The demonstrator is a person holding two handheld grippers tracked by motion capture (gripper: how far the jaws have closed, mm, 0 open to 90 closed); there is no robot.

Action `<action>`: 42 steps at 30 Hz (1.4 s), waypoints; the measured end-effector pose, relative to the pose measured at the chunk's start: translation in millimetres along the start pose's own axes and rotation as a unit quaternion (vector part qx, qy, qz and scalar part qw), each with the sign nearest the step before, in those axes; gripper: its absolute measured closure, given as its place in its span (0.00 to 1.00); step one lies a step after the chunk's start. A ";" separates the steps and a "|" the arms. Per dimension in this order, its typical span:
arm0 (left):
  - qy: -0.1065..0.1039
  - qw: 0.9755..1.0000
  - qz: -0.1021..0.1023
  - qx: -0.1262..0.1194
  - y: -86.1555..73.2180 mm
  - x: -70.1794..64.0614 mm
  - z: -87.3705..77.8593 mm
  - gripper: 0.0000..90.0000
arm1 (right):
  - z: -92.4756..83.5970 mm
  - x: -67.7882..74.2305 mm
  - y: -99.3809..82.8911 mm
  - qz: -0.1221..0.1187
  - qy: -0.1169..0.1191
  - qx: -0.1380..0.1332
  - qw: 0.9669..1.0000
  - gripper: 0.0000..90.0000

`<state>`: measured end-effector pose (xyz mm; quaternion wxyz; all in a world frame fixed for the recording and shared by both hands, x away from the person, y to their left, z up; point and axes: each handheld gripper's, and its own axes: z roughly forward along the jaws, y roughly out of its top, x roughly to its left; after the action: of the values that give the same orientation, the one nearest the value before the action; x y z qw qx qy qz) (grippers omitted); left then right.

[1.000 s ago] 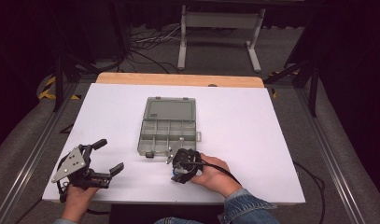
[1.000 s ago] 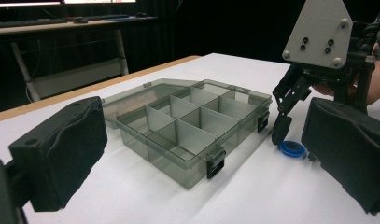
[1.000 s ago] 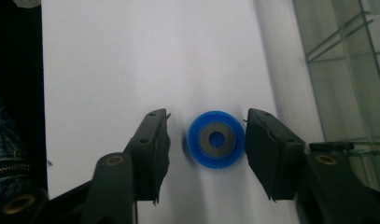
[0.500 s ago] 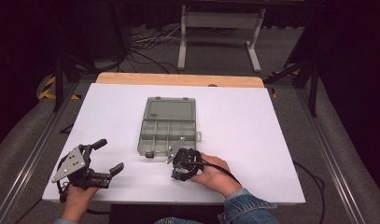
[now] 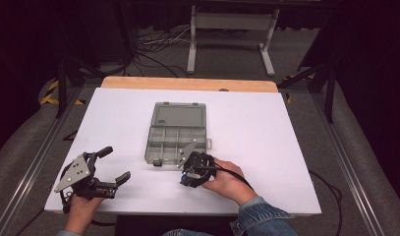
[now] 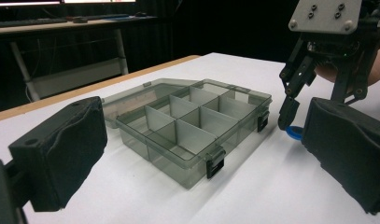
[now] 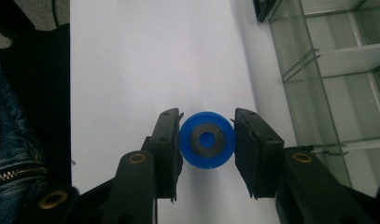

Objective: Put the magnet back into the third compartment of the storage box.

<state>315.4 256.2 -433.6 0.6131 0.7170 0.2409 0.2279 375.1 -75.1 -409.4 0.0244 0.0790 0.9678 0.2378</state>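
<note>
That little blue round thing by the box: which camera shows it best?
The right gripper view: the blue disc sits face-on between the right gripper pads, its dark ring and blue centre clear. The left gripper view gives just a blue sliver below that gripper. The high view gives a tiny blue speck.

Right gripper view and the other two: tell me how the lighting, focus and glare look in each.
Right gripper view: sharp blue disc between the fingers, white table evenly bright, faint reflections on the clear organizer box. Left gripper view: near pads soft and large, box crisp, background dark. High view: table bright, surroundings in deep shadow, slightly soft overall.
</note>
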 end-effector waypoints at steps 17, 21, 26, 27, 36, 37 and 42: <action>0.000 1.000 0.000 0.001 0.0 -0.1 0.1 0.01 | -26.0 -7.4 6.2 -0.001 -0.014 -0.027 1.000 0.69; -0.001 1.000 0.000 0.002 0.0 0.2 0.1 0.01 | -32.3 -9.3 8.1 -0.001 -0.018 -0.034 0.999 0.69; 0.000 1.000 0.000 0.001 -0.1 0.2 0.3 0.01 | -38.2 -12.0 11.3 -0.002 -0.023 -0.039 0.999 0.69; 0.000 1.000 0.000 0.001 -0.1 0.2 0.3 0.01 | -38.7 -12.5 12.0 -0.001 -0.024 -0.041 0.999 0.69; -0.001 1.000 -0.001 0.001 -0.1 0.1 0.4 0.01 | -45.1 -27.0 18.6 0.013 -0.046 -0.044 0.998 0.69; -0.001 1.000 -0.001 0.001 -0.1 0.1 0.4 0.01 | -45.7 -29.0 19.2 0.016 -0.047 -0.046 0.998 0.69; 0.000 1.000 -0.001 0.001 -0.2 0.5 0.4 0.01 | -47.1 -38.6 21.3 0.029 -0.057 -0.050 0.997 0.69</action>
<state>316.0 256.2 -433.8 0.6124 0.7178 0.2414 0.2270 412.2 -84.3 -357.4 0.0766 0.1192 0.9489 0.2820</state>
